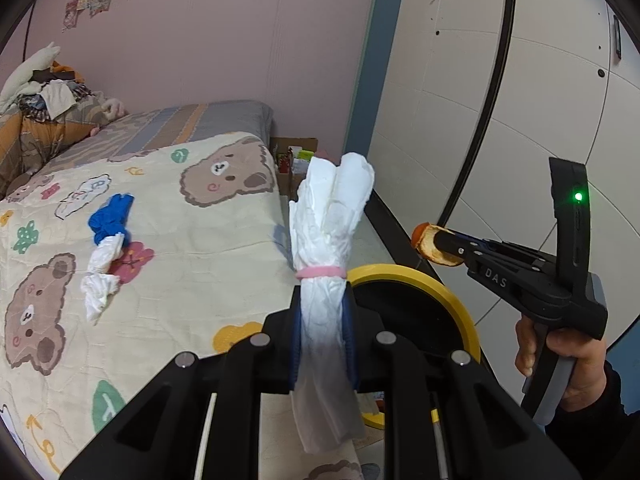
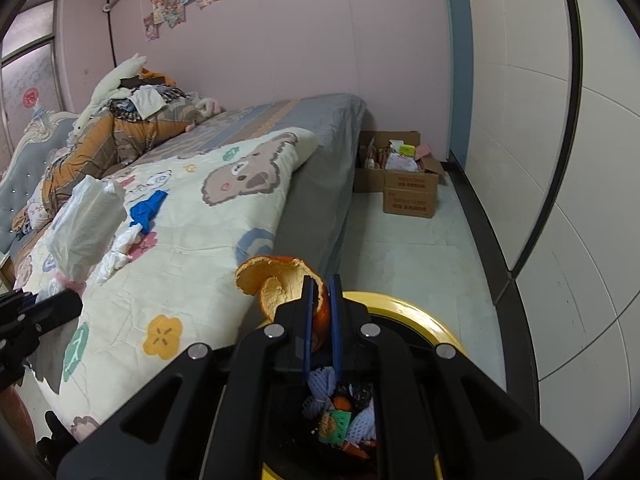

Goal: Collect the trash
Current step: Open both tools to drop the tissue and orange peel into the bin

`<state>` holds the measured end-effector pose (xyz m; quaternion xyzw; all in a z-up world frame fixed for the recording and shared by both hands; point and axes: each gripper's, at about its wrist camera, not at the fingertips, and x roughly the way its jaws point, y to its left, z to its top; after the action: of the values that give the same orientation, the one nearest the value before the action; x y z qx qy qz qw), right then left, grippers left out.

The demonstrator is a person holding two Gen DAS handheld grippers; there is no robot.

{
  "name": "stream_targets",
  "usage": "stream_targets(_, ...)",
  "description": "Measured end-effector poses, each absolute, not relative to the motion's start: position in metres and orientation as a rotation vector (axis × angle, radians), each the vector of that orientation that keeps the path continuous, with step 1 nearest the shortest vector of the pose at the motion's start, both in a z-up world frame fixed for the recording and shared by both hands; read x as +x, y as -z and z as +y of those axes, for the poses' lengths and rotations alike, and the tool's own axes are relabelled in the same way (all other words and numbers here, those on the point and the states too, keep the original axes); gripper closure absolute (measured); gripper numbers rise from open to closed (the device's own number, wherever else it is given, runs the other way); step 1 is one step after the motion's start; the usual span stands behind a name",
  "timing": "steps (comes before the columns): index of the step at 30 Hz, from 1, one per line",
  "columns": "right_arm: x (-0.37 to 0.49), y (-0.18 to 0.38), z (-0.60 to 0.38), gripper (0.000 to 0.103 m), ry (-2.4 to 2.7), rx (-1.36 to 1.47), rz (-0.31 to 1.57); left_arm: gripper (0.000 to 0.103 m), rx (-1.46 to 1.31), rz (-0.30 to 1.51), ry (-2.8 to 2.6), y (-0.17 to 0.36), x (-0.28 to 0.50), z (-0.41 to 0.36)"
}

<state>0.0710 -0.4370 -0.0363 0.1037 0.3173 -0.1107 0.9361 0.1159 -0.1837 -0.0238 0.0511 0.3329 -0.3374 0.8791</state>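
Bedroom, trash pickup: the left hand-held gripper (image 1: 323,300) is clenched on a white paper bundle (image 1: 330,216) tied w/ a pink band (image 1: 319,271), held upright at the bed's edge, just left of a yellow-rimmed trash bin (image 1: 444,292). Bundle's top flares above the band; its tail hangs down btwn the jaws.

The right hand-held gripper (image 2: 321,300) grasps a curled orange peel (image 2: 276,280), pinched btwn blue-padded jaws, directly over the bin, whose yellow rim (image 2: 416,316) shows beyond the jaws. Inside the bin, seen thru the gripper frame: foam fruit nets (image 2: 320,384), a green wrapper (image 2: 336,426) & other scraps. In the left wrist view the same peel sits at the tip of the right gripper, above & to the right of the bin, w/ a person's hand (image 1: 568,364) on the handle.

On the bed's bear-print quilt (image 1: 180,240) lie a crumpled blue item (image 1: 110,216) & crumpled white tissue (image 1: 100,276), touching each other, well apart from the bin. Clothes are piled (image 2: 132,116) at the far end of the bed. Cardboard boxes (image 2: 408,188) full of items sit on the floor against the pink wall, beyond the foot of the bed.
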Motion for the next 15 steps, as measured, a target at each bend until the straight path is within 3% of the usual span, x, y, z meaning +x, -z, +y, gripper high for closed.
stream_targets(15,0.063,0.066,-0.477,0.095,0.294,0.293,0.71,0.086,0.146,0.812,0.803,0.071,0.119,-0.246)
